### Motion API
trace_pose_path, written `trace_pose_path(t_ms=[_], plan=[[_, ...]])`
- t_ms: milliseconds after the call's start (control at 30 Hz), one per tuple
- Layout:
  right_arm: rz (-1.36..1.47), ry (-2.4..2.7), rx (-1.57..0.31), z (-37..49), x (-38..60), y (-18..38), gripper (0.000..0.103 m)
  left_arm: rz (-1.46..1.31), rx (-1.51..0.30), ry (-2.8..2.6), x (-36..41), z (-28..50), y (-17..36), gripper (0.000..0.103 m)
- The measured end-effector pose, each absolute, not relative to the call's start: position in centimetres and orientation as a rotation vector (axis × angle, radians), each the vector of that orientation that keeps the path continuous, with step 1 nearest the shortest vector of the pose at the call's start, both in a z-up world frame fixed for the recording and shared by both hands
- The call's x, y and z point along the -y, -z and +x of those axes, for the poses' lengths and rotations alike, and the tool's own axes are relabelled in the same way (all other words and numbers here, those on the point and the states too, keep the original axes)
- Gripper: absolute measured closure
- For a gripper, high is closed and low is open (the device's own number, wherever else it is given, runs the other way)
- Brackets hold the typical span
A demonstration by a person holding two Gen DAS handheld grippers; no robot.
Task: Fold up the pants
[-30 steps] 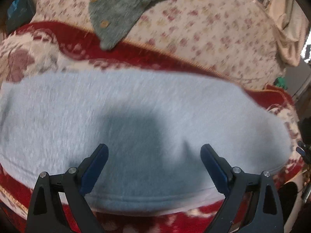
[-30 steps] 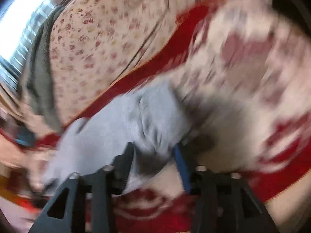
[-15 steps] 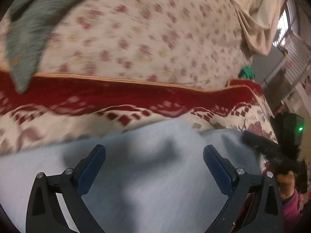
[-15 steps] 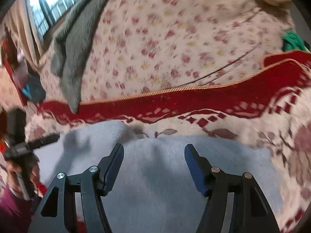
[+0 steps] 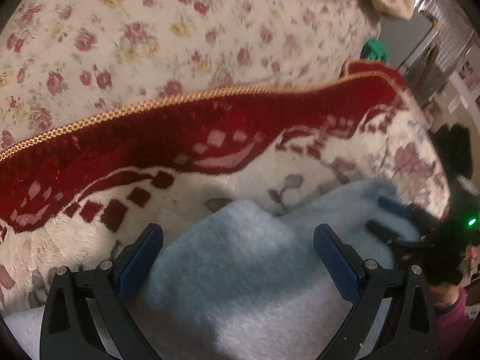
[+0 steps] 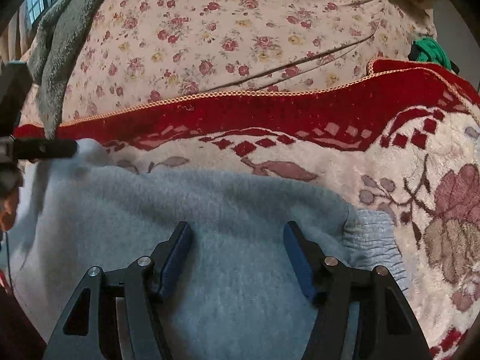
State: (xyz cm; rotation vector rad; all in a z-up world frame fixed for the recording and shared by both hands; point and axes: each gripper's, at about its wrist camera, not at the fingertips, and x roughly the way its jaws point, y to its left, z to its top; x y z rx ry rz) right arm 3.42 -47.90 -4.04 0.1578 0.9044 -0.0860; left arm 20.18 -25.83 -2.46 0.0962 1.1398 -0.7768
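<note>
The pants [image 6: 186, 210] are laid flat on the blanket [image 6: 420, 180] for folding, both the left gripper [image 5: 238, 249] and right gripper [image 6: 237, 252] poised apparently empty, jaws spread.

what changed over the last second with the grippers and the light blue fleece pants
The right gripper let go of the bunched light blue fleece pants and now hovers open over them, spread flat with the ribbed cuff at its right. The left gripper swept along the pants toward the right gripper, open throughout. The red and cream patterned blanket and floral bedding stayed put.
</note>
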Motion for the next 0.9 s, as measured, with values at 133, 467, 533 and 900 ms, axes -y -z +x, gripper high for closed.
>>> trace_pose_path(t_ms=[133,467,533,900], plan=[[0.18,0.073,-0.9,3.4,47.8,4.0,0.034,0.127,-1.182,0.753,26.3,20.9,4.3,0.033],[0.214,0.077,-0.912,3.6,48.1,4.1,0.034,0.029,-1.111,0.694,25.9,22.4,5.1,0.053],[0.2,0.087,-0.923,3.5,47.7,3.6,0.034,0.026,-1.095,0.652,25.0,22.0,4.1,0.02],[0.199,-0.115,-0.845,3.4,39.5,-1.3,0.029,-0.017,-0.961,0.465,14.5,15.2,-1.1,0.011]])
